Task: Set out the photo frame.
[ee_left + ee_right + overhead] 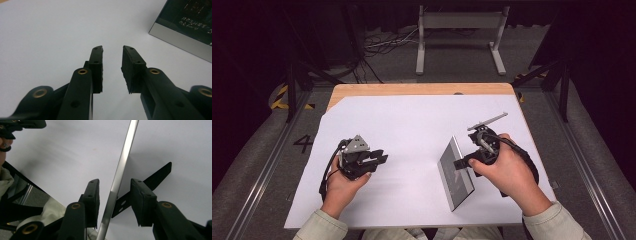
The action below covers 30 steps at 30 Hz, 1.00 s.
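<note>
Our right gripper (113, 202) has its jaws spread around the thin silver edge of a framed panel (455, 175) without pressing it. We see a flat rectangle, dark and glossy with a silver border, propped on the desk's white sheet (412, 130). Our left gripper (112, 70) rests well apart, jaws spread, holding nothing.

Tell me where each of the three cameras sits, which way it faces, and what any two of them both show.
High view: above the person's side, looking forward and down on the table; both forearms, left gripper, right gripper.
Left gripper view: rides the left gripper, looking across white paper; own black jaws apart.
Right gripper view: rides the right gripper, jaws astride the frame's edge, a gap at each pad.
Shared: all three show the mirror-like standing frame.
</note>
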Tool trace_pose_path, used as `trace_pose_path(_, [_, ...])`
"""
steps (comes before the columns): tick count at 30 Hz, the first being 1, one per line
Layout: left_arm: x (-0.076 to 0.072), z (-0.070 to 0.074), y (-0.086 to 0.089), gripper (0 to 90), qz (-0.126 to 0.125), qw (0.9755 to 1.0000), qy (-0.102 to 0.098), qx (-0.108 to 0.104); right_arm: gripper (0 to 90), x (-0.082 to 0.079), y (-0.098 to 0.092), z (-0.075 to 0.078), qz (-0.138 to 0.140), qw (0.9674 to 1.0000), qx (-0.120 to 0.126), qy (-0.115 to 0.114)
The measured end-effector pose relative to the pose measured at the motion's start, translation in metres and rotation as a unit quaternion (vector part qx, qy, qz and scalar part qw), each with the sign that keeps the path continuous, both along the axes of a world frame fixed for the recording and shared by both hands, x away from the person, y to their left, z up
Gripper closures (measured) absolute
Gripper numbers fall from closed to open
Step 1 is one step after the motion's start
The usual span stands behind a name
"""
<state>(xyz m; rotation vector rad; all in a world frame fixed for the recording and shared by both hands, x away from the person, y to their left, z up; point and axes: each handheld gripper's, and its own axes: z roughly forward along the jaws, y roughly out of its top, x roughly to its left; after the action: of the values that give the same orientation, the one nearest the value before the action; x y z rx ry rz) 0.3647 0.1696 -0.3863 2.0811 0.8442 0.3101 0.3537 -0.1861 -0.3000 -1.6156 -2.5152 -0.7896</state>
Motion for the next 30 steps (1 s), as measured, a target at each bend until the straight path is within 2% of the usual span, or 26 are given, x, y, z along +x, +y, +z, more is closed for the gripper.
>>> trace_pose_path(3, [0.0002,-0.0002,0.0002,71.2,0.0,1.0,0.0,0.0,66.6,0.0005,0.0024,-0.0016,0.002,0.9999,-0.013,0.005])
trace_pose_path(6, [0.0006,-0.0003,0.0006,71.2,0.001,1.0,-0.001,0.0,71.5,0.0005,0.004,-0.0007,0.001,0.9999,-0.013,0.01])
trace_pose_path(15, [0.0003,-0.0004,0.0005,71.2,0.0,1.0,0.0,0.0,76.4,-0.0006,0.0085,0.0017,-0.015,0.9993,-0.03,0.014])
trace_pose_path(20, [0.0005,-0.0005,0.0004,71.2,-0.002,1.0,-0.001,0.003,77.5,0.0006,0.0064,0.0017,-0.022,0.9993,-0.024,0.021])
trace_pose_path(22, [0.0004,-0.0006,0.0002,71.2,-0.002,1.0,0.0,0.002,80.5,0.0001,0.0059,0.0027,-0.023,0.9991,-0.029,0.021])
trace_pose_path(24, [0.0006,-0.0006,0.0002,71.2,-0.002,1.0,0.0,0.003,83.5,-0.0003,0.005,0.0049,-0.024,0.9988,-0.043,0.009])
trace_pose_path(30, [0.0006,-0.0004,0.0006,71.2,-0.001,1.0,-0.001,0.003,84.2,0.0019,0.0003,0.008,-0.028,0.9987,-0.042,0.009])
